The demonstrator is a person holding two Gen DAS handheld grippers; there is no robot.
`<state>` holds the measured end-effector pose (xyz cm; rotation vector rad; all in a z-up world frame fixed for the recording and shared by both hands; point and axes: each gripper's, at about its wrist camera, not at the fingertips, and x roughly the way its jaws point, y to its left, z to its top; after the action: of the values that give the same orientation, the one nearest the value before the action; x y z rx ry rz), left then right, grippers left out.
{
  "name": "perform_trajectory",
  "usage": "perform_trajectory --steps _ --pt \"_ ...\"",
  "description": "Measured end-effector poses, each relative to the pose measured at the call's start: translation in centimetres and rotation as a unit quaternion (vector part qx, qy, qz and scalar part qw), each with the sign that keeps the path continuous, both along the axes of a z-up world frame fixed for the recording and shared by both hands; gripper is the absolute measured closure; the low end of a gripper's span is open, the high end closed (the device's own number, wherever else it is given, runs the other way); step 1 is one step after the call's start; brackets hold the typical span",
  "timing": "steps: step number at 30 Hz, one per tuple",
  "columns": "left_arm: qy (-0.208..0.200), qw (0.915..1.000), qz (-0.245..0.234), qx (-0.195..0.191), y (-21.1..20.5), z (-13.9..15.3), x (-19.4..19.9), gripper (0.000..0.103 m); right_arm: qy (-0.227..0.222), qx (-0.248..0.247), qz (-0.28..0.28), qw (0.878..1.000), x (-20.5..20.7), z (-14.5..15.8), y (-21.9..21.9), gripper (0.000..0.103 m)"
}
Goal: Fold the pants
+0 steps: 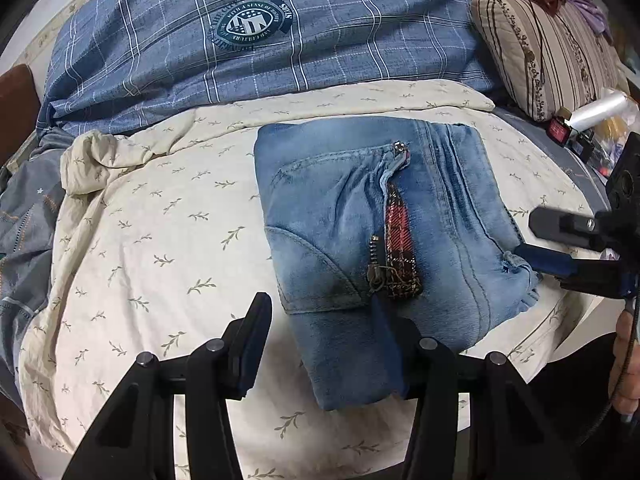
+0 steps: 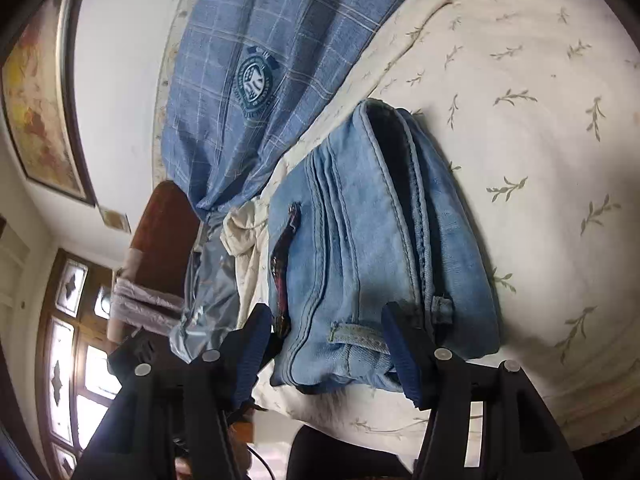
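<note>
1. Left wrist view has the jeans folded into a thick denim bundle on the cream leaf-print sheet, zipper and red plaid lining facing up.
2. Around the bundle, its left and far edges sit on bare sheet with plenty of room; the near edge reaches down toward the left gripper.
3. That left gripper stands partly spread, one finger over bare sheet and the other at the denim's near edge; I cannot tell whether it presses the cloth, and nothing is pinched.
4. At the bundle's right corner, the right gripper comes in sideways, its blue pad just beside the waistband; a hand shows below it.
5. Right wrist view gives the stacked folded edges end-on; the right gripper straddles the layers, half spread, pads not visibly clamping.
6. Beyond lie a blue checked quilt and a striped pillow.
7. Only the right view shows the framed picture and window.
</note>
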<state>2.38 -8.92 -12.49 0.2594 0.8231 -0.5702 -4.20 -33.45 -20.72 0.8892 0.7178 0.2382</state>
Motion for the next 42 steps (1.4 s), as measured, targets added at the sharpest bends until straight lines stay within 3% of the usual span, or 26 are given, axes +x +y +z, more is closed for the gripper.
perform_trajectory --steps 1,3,6,9,12,16,18,23,30,35,42 --pt "0.009 1.0000 0.000 -0.003 0.1 -0.3 0.2 0.050 0.006 -0.025 0.003 1.000 0.2 -0.2 0.4 0.047" --pt "0.015 0.9999 0.002 -0.008 0.3 -0.7 0.3 0.050 0.023 -0.057 -0.004 0.998 0.2 -0.8 0.7 0.072" --pt "0.012 0.9999 0.003 -0.005 0.4 -0.9 -0.2 0.050 0.030 -0.011 -0.014 0.999 -0.2 -2.0 -0.7 0.078" --pt "0.012 0.9999 0.006 -0.008 0.6 -0.9 -0.4 0.050 0.030 0.002 -0.015 0.999 -0.2 -2.1 -1.0 0.079" --pt "0.017 0.9997 0.005 -0.016 1.0 0.1 -0.4 0.051 0.019 -0.050 -0.014 0.998 -0.6 -0.2 -0.4 0.078" --pt "-0.019 0.9994 0.003 -0.030 1.3 3.3 0.1 0.048 -0.058 -0.100 -0.034 0.993 -1.6 3.8 -0.3 0.077" --pt "-0.028 0.9991 0.004 -0.031 0.7 4.7 1.2 0.044 -0.072 -0.120 -0.043 0.989 -1.1 5.0 -0.3 0.076" --pt "-0.015 0.9996 0.012 -0.020 -2.4 5.7 5.6 0.044 -0.065 -0.128 -0.064 0.988 2.4 5.9 -1.4 0.075" --pt "0.030 0.9991 0.028 0.008 -5.9 3.3 10.5 0.044 -0.036 -0.129 -0.051 0.990 7.6 5.3 -2.5 0.075" --pt "0.038 0.9986 0.026 0.027 -6.8 0.8 11.3 0.042 0.045 -0.135 -0.035 0.989 10.6 2.1 -2.7 0.075" --pt "0.009 0.9986 0.048 0.022 -6.0 2.0 9.3 0.039 0.017 -0.163 -0.036 0.986 8.7 3.4 -1.6 0.075"
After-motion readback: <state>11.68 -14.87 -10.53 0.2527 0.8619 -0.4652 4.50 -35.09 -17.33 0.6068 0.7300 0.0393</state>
